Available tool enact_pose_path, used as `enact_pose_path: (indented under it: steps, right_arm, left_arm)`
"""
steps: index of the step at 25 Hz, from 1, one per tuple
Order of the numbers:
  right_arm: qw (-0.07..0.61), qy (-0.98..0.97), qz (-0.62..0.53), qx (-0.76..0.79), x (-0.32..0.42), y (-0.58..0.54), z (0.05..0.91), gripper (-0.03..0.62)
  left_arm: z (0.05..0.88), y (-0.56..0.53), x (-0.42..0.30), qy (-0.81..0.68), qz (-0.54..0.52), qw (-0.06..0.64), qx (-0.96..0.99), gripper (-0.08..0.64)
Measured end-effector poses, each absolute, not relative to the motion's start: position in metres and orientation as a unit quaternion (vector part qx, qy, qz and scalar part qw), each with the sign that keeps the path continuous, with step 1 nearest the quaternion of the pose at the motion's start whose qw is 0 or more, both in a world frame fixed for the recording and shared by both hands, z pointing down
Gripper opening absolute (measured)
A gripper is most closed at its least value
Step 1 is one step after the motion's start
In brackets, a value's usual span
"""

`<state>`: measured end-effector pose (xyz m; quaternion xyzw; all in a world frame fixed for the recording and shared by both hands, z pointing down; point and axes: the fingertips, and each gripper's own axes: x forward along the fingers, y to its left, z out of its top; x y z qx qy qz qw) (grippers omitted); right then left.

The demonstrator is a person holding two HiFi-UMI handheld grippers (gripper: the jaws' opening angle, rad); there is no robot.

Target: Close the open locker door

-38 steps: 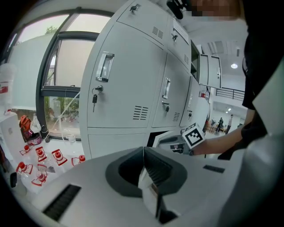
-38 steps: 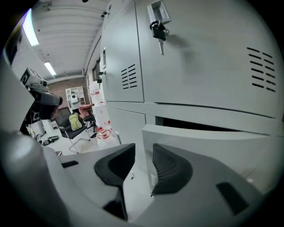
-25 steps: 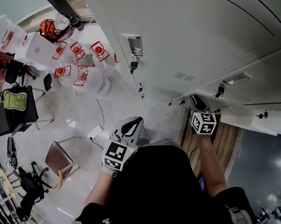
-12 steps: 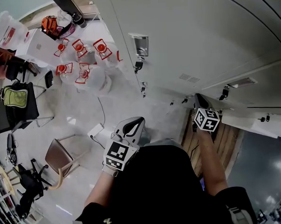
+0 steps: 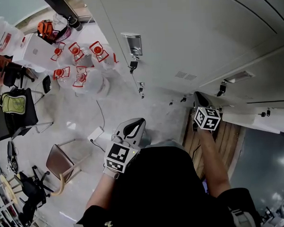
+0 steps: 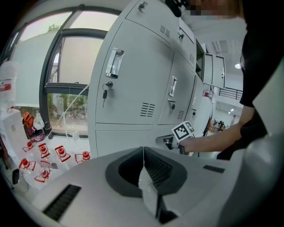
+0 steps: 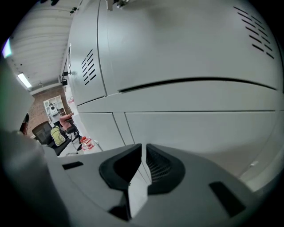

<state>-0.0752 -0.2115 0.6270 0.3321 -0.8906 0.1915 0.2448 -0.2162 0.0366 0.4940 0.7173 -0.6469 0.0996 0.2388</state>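
A bank of grey lockers (image 5: 199,33) fills the upper right of the head view, with handles and keyed locks on the doors. My right gripper (image 5: 199,98) points at the foot of the lockers. In the right gripper view its jaws (image 7: 143,153) have just been closing and now stand shut with nothing between them, close to a lower door panel (image 7: 191,128) that looks flush with its neighbours. My left gripper (image 5: 137,122) hangs back over the floor, away from the lockers. Its jaws (image 6: 143,153) are shut and empty. The right gripper's marker cube (image 6: 183,131) shows low against the lockers (image 6: 133,88).
Several clear water jugs with red caps (image 5: 79,66) stand on the floor left of the lockers. A brown chair (image 5: 59,161), a chair with a green backpack (image 5: 12,101) and a white box with a cable (image 5: 97,134) lie to the left. A wooden floor strip (image 5: 223,140) runs beside the right arm.
The right gripper's marker cube has rolled slightly while staying at the foot of the lockers. The left gripper has kept still.
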Motion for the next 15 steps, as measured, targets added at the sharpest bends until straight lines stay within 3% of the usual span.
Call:
enact_pose_path:
  steps: [15]
  right_arm:
    - [0.224, -0.902, 0.204, 0.308, -0.024, -0.141, 0.582, 0.049]
  left_arm:
    - [0.488, -0.002, -0.159, -0.575, 0.103, 0.216, 0.782, 0.023]
